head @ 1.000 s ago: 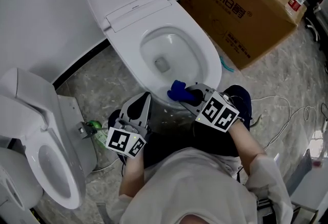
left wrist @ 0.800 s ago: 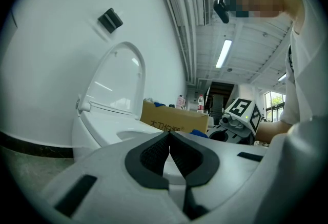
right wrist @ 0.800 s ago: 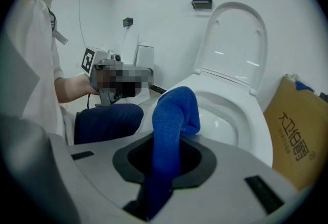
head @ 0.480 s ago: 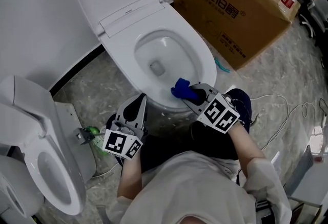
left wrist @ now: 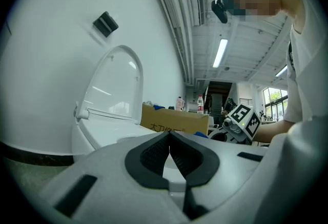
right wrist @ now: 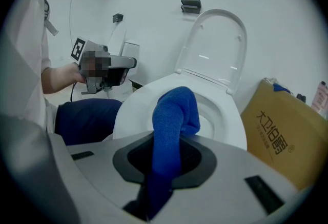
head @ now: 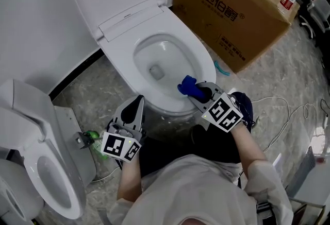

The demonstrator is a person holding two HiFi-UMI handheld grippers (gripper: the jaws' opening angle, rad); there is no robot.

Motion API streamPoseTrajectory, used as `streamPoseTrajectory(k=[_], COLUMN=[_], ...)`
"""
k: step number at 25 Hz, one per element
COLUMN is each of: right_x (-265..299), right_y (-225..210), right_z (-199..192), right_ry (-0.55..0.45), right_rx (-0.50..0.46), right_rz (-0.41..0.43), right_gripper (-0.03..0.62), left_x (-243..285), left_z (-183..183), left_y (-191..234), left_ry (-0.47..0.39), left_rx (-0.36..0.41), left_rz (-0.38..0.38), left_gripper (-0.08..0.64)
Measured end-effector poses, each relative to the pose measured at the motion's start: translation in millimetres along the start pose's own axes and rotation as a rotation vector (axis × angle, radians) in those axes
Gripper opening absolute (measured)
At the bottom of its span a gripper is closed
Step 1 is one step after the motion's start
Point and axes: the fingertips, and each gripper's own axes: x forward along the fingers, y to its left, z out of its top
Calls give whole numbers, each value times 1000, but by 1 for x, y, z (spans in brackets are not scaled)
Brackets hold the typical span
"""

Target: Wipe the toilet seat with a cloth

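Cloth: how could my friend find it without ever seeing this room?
Find the toilet beside the brown box. At its front rim, the right gripper pinches the cloth. Nothing else on that white toilet is bright blue and floppy.

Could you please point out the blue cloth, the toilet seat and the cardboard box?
blue cloth [right wrist: 171,115], right gripper view, on its upper fold.
toilet seat [head: 203,62], head view, on the ring's bare right side.
cardboard box [head: 242,23], head view, on its printed side.
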Motion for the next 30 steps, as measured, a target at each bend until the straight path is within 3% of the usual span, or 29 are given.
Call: streamPoseTrajectory(k=[30], right_x=[6], right_y=[-44], right_z=[-15], right_ry=[25], right_rx=[-5], right_rz=[-84], right_gripper=[52], left_x=[-9], left_z=[-7], left_y=[2], left_ry=[2], left_rx=[-16], left_rz=[24], left_gripper=[5])
